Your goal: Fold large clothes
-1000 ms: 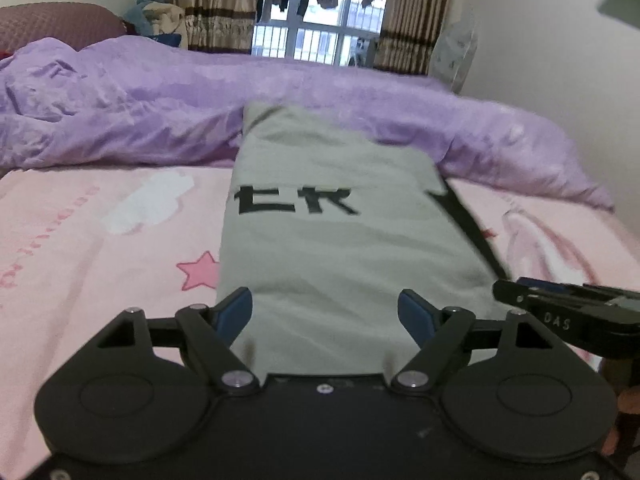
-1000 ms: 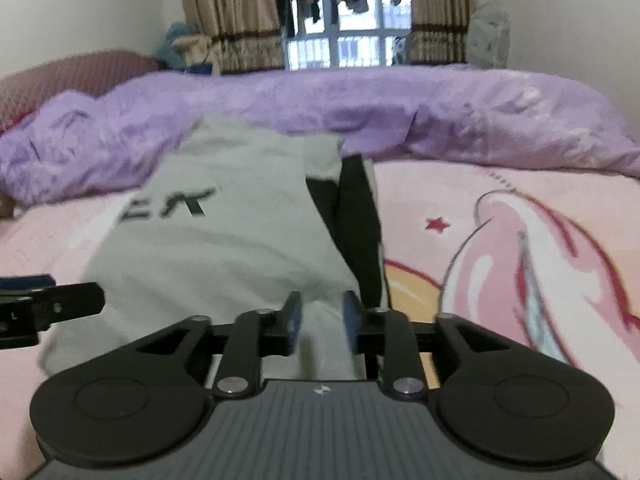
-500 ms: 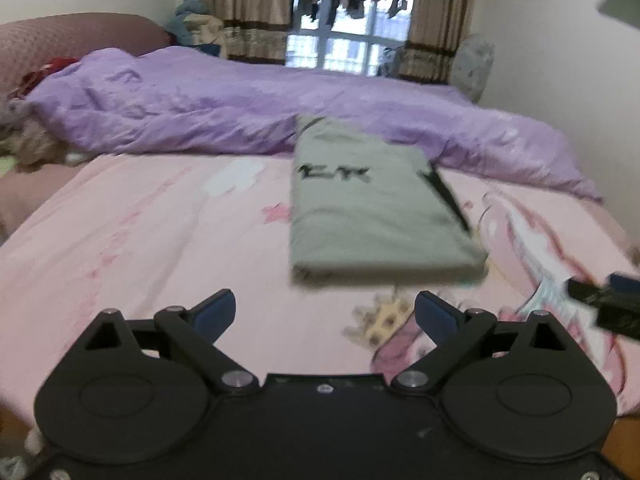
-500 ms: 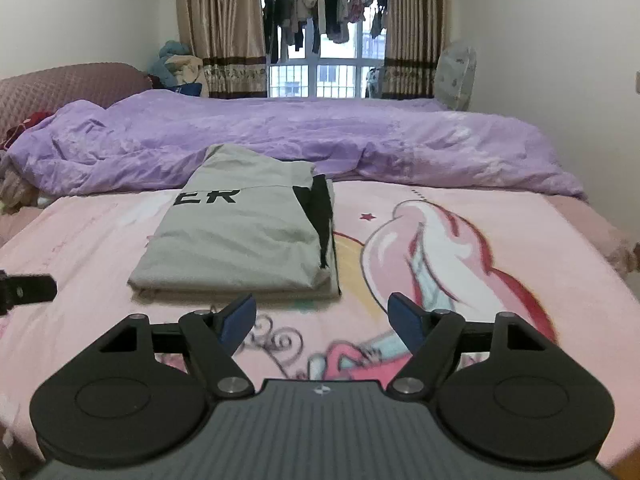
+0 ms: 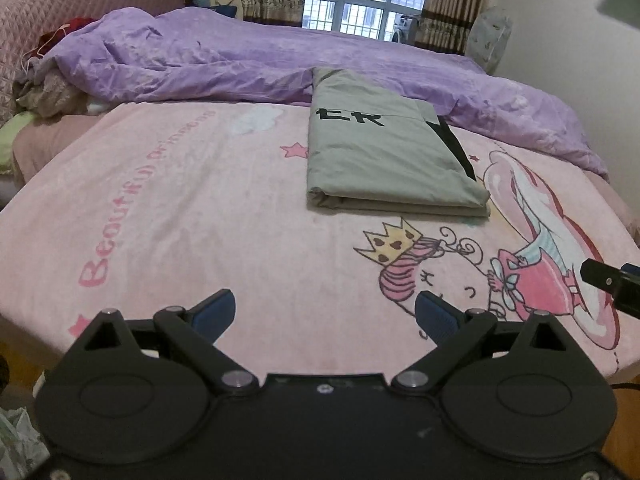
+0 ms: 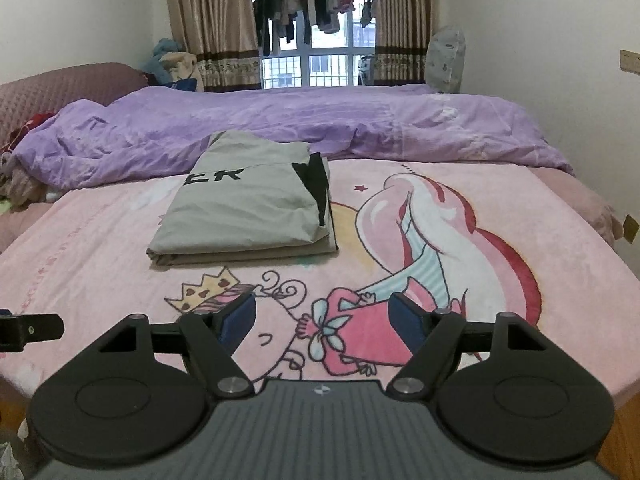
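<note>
Black letters reading "ER" mark the grey garment [image 6: 248, 208], and the pink blanket [image 5: 168, 216] carries "Beautiful" in pink script. The garment lies folded into a neat rectangle mid-bed, black trim along its right edge, against the purple duvet [image 6: 280, 124]. The left gripper [image 5: 325, 312] and right gripper [image 6: 322, 316] both stand spread wide, holding nothing, well apart from it.

The folded grey garment [image 6: 248, 204] is seen to be of smooth, matt woven cloth with a black printed panel, laid on a pink bedsheet [image 6: 500, 280] of soft, slightly fuzzy fabric. A faint sheen is shown by the crumpled purple duvet [image 5: 208, 64], and a quilted, dimpled surface by the headboard [image 5: 60, 8]. The left gripper [image 5: 325, 316] and right gripper [image 6: 322, 316] are made of matt black plastic with bright metal pivot screws and blue rubbery-looking pads [image 6: 240, 316].
</note>
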